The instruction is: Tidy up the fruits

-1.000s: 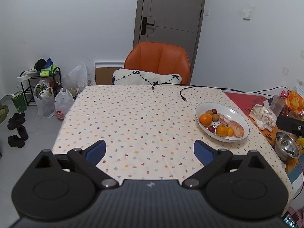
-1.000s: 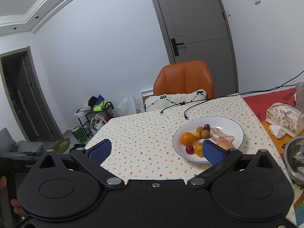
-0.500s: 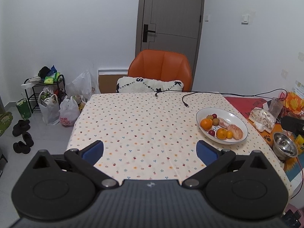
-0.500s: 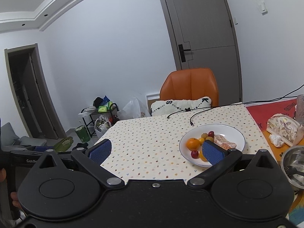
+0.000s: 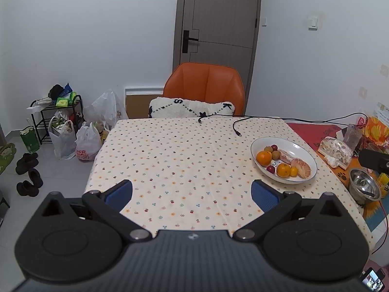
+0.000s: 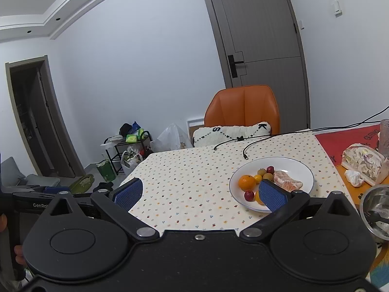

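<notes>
Fruits: small round oranges (image 5: 264, 158) and plums heaped in a white oval plate (image 5: 306, 152) at the worktop's (image 5: 170, 160) right side; both hand-held grippers (image 5: 192, 192) (image 6: 198, 193) are held wide apart, empty. Rolling off could be caused by nudging.

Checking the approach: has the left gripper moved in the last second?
Yes. The left gripper has pulled back and tilted up: more of the door shows, and the white plate looks smaller.
</notes>
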The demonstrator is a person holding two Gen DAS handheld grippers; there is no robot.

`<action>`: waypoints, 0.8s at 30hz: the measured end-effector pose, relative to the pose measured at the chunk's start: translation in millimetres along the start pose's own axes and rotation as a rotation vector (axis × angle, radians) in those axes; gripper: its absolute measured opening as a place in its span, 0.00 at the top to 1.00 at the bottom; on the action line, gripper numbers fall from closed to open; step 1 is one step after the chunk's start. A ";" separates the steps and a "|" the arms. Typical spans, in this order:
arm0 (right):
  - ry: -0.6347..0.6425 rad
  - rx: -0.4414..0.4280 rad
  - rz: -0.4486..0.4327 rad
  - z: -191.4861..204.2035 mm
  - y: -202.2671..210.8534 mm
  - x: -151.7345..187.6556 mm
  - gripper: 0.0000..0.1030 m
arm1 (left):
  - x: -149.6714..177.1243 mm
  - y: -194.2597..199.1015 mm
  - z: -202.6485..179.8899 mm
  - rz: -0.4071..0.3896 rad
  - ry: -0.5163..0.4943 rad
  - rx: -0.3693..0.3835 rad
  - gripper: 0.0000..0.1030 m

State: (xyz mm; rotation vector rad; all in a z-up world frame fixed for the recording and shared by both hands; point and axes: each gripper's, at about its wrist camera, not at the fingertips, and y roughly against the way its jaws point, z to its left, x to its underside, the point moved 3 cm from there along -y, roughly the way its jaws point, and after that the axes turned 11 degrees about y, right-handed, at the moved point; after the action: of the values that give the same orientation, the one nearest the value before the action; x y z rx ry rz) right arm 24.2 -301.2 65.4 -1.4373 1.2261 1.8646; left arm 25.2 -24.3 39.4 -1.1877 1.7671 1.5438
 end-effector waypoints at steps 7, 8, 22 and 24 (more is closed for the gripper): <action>0.000 -0.002 0.003 -0.4 -0.6 0.6 0.00 | -0.4 1.8 1.7 -0.007 -0.003 0.003 0.00; 0.000 -0.003 0.004 -0.2 -0.9 0.7 0.00 | -0.4 1.8 1.6 -0.006 -0.002 0.003 0.00; -0.002 -0.002 0.006 -1.2 -1.6 2.0 0.00 | -0.1 3.3 2.4 -0.004 -0.008 0.008 0.00; -0.003 -0.002 0.006 -1.3 -1.8 1.7 0.00 | 0.0 3.7 2.1 -0.002 -0.011 0.009 0.00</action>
State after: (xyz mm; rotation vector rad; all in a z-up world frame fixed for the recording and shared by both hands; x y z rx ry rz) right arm 25.7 -301.7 63.1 -1.4329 1.2292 1.8721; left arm 21.7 -22.4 40.8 -1.1742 1.7633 1.5363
